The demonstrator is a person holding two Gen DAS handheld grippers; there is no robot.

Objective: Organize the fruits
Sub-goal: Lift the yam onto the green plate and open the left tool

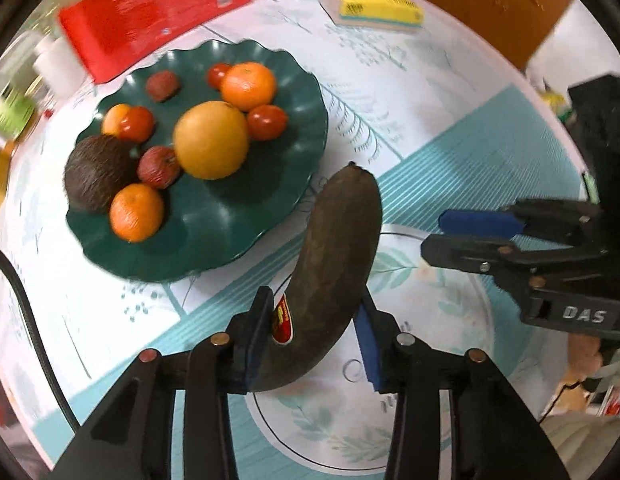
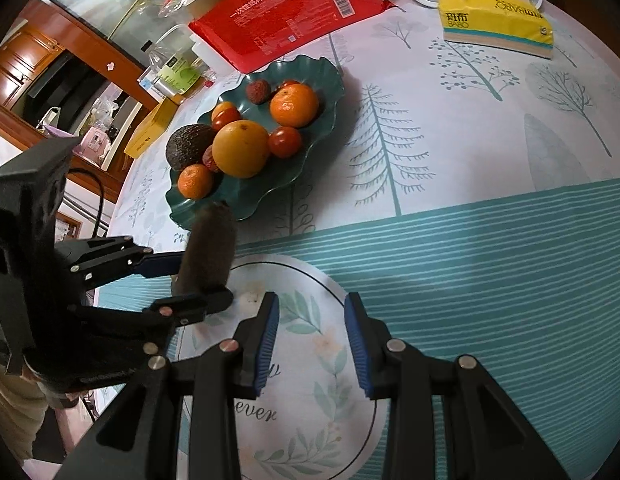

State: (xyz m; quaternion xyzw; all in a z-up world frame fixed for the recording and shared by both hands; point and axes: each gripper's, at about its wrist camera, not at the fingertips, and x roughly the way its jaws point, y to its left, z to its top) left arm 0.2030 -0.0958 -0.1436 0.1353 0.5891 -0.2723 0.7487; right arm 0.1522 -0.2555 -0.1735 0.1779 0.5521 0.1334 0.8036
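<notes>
Holding a dark brown banana, our left gripper has its jaws clamped on the fruit's lower part, the blue pads pressing either side just beside a red sticker; the banana stands nearly upright, its tip reaching toward the rim of the green plate. From the right wrist view we see the same banana lifted clear of the table, between the plate and the round leaf-printed mat. Our right gripper hangs over that mat with its jaws apart and nothing between them; in the left wrist view it shows at the right edge.

On the plate lie a large yellow-orange citrus, two mandarins, a smaller one, an avocado, several small red tomatoes and two rough reddish fruits; the fruits crowd the plate's far side, leaving the near side bare. Behind the plate sit a red package and a yellow tissue box; a black cable crosses the table at the left.
</notes>
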